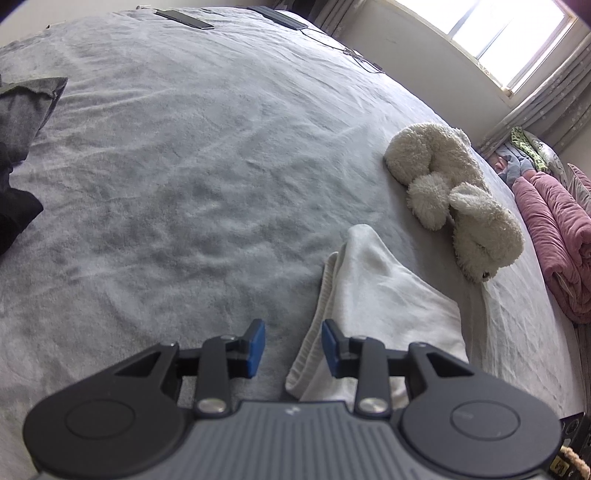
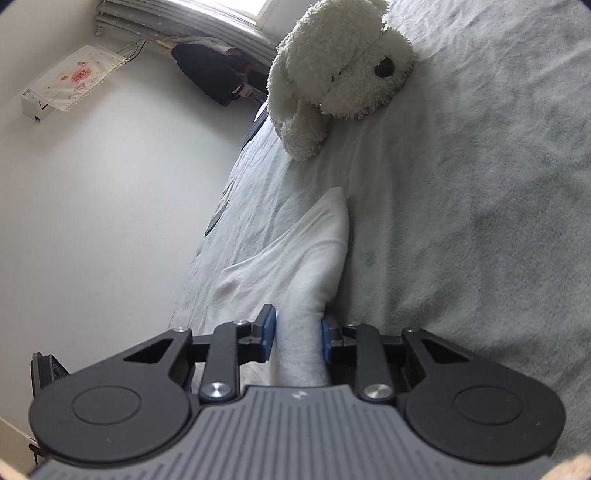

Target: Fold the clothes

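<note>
A white garment (image 1: 373, 306) lies folded on the grey bedspread (image 1: 192, 177), its ribbed hem along the left side. My left gripper (image 1: 293, 347) is open just above it, with the hem between the blue pads and the right pad (image 1: 330, 345) over the cloth. In the right wrist view the same white garment (image 2: 314, 258) runs up between the fingers. My right gripper (image 2: 298, 338) is shut on a bunched fold of it, blue pads (image 2: 269, 338) pressed against both sides.
A white plush dog (image 1: 454, 199) lies just beyond the garment, also in the right wrist view (image 2: 332, 70). Dark clothes (image 1: 18, 147) lie at the left bed edge. A pink quilt (image 1: 557, 236) sits at right. Phones and cables (image 1: 184, 18) lie at the far edge.
</note>
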`<state>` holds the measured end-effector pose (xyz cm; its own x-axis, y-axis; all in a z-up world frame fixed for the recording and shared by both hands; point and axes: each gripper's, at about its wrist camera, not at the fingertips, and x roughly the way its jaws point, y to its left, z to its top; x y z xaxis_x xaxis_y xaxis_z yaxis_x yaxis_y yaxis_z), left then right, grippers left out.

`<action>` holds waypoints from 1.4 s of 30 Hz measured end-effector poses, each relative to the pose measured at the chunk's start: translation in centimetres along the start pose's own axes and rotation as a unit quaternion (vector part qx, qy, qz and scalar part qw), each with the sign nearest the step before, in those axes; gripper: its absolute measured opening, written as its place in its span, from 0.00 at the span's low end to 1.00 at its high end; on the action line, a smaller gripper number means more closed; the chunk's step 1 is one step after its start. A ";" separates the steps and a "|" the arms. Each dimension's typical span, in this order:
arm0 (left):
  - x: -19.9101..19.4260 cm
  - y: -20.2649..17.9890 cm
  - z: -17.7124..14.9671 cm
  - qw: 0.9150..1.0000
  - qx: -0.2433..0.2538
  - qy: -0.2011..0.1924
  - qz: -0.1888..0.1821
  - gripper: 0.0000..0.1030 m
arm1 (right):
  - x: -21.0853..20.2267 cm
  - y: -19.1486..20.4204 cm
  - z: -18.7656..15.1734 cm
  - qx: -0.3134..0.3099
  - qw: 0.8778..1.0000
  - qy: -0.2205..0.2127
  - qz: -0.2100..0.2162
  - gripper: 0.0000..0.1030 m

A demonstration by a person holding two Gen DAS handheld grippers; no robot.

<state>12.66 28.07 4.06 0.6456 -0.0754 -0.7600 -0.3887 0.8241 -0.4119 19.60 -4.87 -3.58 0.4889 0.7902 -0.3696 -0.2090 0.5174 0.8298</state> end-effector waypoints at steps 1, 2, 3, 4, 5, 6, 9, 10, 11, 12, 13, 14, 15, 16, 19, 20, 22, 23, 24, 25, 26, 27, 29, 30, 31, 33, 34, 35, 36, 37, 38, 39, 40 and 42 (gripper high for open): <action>0.0 0.0 0.0 1.000 0.000 0.000 0.000 0.34 | 0.0 0.2 -0.2 -0.010 1.000 0.000 -0.005 0.25; 0.0 0.0 0.0 1.000 0.000 0.000 0.000 0.34 | 0.0 0.5 -0.3 -0.020 1.000 0.000 -0.010 0.25; 0.0 0.0 0.0 1.000 0.001 0.000 0.000 0.34 | 0.1 0.7 -0.5 -0.030 0.999 0.001 -0.015 0.25; 0.0 0.0 0.0 1.000 0.001 0.000 -0.001 0.34 | 0.1 0.9 -0.7 -0.039 0.999 0.001 -0.019 0.24; 0.0 -0.1 0.0 1.000 0.001 0.000 -0.001 0.34 | 0.1 0.9 -0.7 -0.040 0.999 0.001 -0.022 0.21; 0.1 -0.1 0.0 1.000 0.001 0.001 -0.003 0.34 | 0.0 0.8 -0.7 -0.037 0.999 0.000 -0.023 0.20; 0.2 0.0 0.0 1.000 -0.004 0.004 -0.009 0.34 | -0.5 0.9 -1.0 -0.037 0.999 -0.009 -0.032 0.14; 0.2 0.1 0.0 1.000 -0.008 0.007 -0.011 0.34 | -0.6 1.3 -1.2 -0.049 0.998 -0.014 -0.041 0.14; 0.3 0.3 0.1 1.000 -0.014 0.010 -0.015 0.34 | -0.8 1.7 -1.4 -0.061 0.997 -0.019 -0.049 0.14; 0.3 0.5 0.1 1.000 -0.021 0.013 -0.019 0.34 | -1.1 2.1 -1.5 -0.068 0.996 -0.022 -0.055 0.14; 0.3 0.6 0.2 0.999 -0.028 0.015 -0.024 0.34 | -1.3 2.4 -1.6 -0.074 0.995 -0.025 -0.061 0.14; 0.4 0.5 0.1 0.999 -0.030 0.018 -0.031 0.34 | -1.6 2.8 -1.6 -0.077 0.995 -0.027 -0.064 0.14; 0.4 0.4 0.0 0.999 -0.032 0.020 -0.037 0.34 | -2.0 3.1 -1.5 -0.080 0.994 -0.030 -0.067 0.14; 0.4 0.2 0.0 0.998 -0.034 0.023 -0.044 0.34 | -2.4 3.4 -1.5 -0.086 0.993 -0.035 -0.069 0.14; 0.5 -0.2 -0.2 0.997 -0.040 0.030 -0.063 0.34 | -3.7 4.3 -0.8 -0.100 0.990 -0.050 -0.087 0.14; 0.5 -0.3 -0.3 0.996 -0.041 0.032 -0.069 0.34 | -4.1 4.5 -0.6 -0.103 0.989 -0.054 -0.095 0.14; 0.6 -0.6 -0.4 0.995 -0.045 0.037 -0.082 0.35 | -5.3 4.8 -0.1 -0.108 0.986 -0.054 -0.114 0.14; 0.6 -0.8 -0.5 0.994 -0.047 0.040 -0.089 0.35 | -6.2 4.7 0.1 -0.112 0.985 -0.052 -0.123 0.14; 0.7 -1.3 -0.7 0.993 -0.044 0.044 -0.099 0.35 | -7.1 4.6 0.3 -0.117 0.983 -0.050 -0.133 0.14; 0.9 -1.8 -1.0 0.992 -0.041 0.049 -0.109 0.36 | -8.2 4.4 0.5 -0.123 0.981 -0.050 -0.143 0.14; 1.1 -2.6 -1.5 0.991 -0.036 0.056 -0.117 0.36 | -9.3 4.2 0.6 -0.128 0.979 -0.050 -0.150 0.14; 1.2 -3.4 -2.0 0.990 -0.032 0.063 -0.126 0.36 | -10.7 3.8 0.8 -0.133 0.977 -0.051 -0.160 0.14; 1.5 -5.3 -3.4 0.987 -0.016 0.079 -0.142 0.36 | -13.4 2.9 1.2 -0.134 0.973 -0.053 -0.178 0.14; 1.7 -6.4 -4.2 0.985 -0.005 0.087 -0.150 0.36 | -14.8 2.4 1.2 -0.132 0.972 -0.053 -0.187 0.14; 1.6 -7.5 -5.1 0.983 0.007 0.091 -0.157 0.36 | -16.2 1.9 1.2 -0.130 0.971 -0.054 -0.196 0.14; 1.5 -9.6 -6.9 0.980 0.031 0.098 -0.172 0.36 | -18.5 1.0 1.4 -0.126 0.967 -0.050 -0.214 0.14; 1.5 -10.7 -7.8 0.978 0.043 0.102 -0.180 0.37 | -19.7 0.4 1.3 -0.125 0.966 -0.045 -0.223 0.14; 1.4 -11.8 -8.6 0.975 0.055 0.105 -0.187 0.38 | -20.8 -0.1 1.2 -0.124 0.964 -0.041 -0.231 0.14; 1.4 -12.8 -9.5 0.973 0.067 0.109 -0.193 0.38 | -21.9 -0.7 1.0 -0.122 0.963 -0.037 -0.236 0.14; 1.5 -13.5 -10.1 0.972 0.074 0.110 -0.193 0.38 | -22.9 -1.3 0.9 -0.118 0.964 -0.032 -0.238 0.14; 1.5 -14.2 -10.8 0.972 0.081 0.111 -0.193 0.38 | -23.8 -1.9 0.8 -0.115 0.964 -0.029 -0.240 0.14; 1.6 -14.9 -11.4 0.971 0.088 0.112 -0.192 0.38 | -24.6 -2.5 0.7 -0.113 0.963 -0.026 -0.242 0.14; 1.7 -15.6 -12.0 0.970 0.095 0.113 -0.192 0.38 | -25.3 -3.0 0.6 -0.115 0.962 -0.025 -0.246 0.14; 1.8 -16.9 -13.3 0.968 0.109 0.115 -0.192 0.38 | -26.6 -3.9 0.5 -0.122 0.961 -0.025 -0.245 0.14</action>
<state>11.65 6.52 2.98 0.5409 -0.5023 -0.6746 0.0154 0.8078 -0.5892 7.85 -28.03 3.20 0.6186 0.4178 -0.6655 -0.1328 0.8903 0.4355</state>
